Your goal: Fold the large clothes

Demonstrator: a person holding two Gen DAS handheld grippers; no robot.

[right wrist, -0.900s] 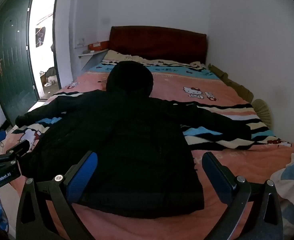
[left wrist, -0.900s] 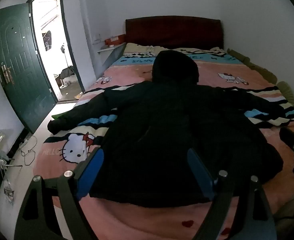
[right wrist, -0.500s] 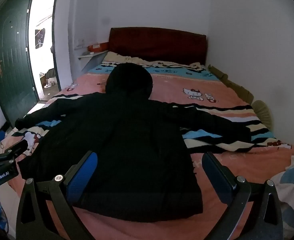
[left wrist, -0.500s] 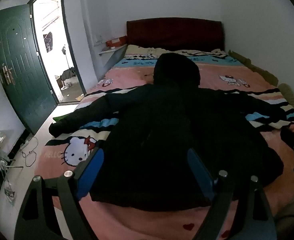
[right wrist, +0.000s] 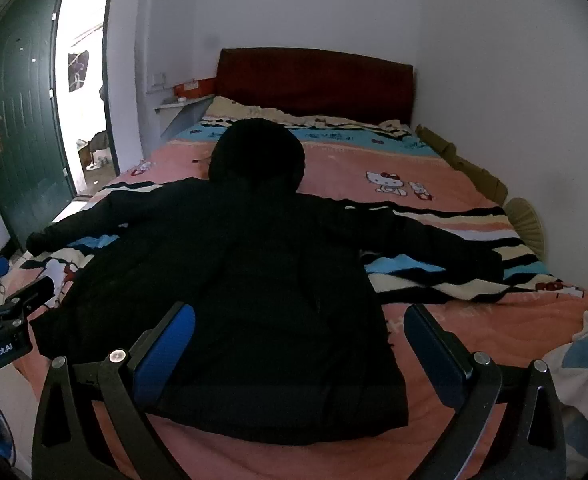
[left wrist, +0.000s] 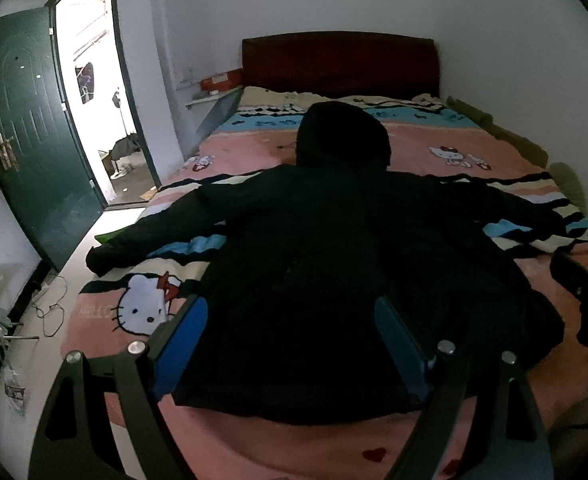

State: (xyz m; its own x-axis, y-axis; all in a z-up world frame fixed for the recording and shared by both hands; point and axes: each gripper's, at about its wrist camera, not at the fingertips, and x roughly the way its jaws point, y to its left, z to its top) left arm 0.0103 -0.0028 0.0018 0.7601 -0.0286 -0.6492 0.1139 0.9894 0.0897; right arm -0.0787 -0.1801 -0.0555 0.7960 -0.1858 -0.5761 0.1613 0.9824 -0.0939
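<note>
A large black hooded coat (left wrist: pixel 334 260) lies flat on the bed, hood toward the headboard, both sleeves spread out sideways; it also shows in the right wrist view (right wrist: pixel 254 280). My left gripper (left wrist: pixel 290 340) is open and empty, held above the coat's hem near its left side. My right gripper (right wrist: pixel 300 348) is open and empty, held above the hem near its right side. Neither touches the coat. The left gripper's body (right wrist: pixel 2 332) shows at the left edge of the right wrist view.
The bed has a pink cartoon-cat blanket (left wrist: pixel 434 152) and a dark red headboard (left wrist: pixel 338 64). A green door (left wrist: pixel 26 128) stands open at the left. Cables (left wrist: pixel 50 312) lie on the floor left of the bed. A white and blue cloth (right wrist: pixel 582 364) lies at the bed's right corner.
Both grippers have drawn back and up a little, so the coat's hem sits slightly farther from the fingers. The coat has not moved. Both grippers stay open.
</note>
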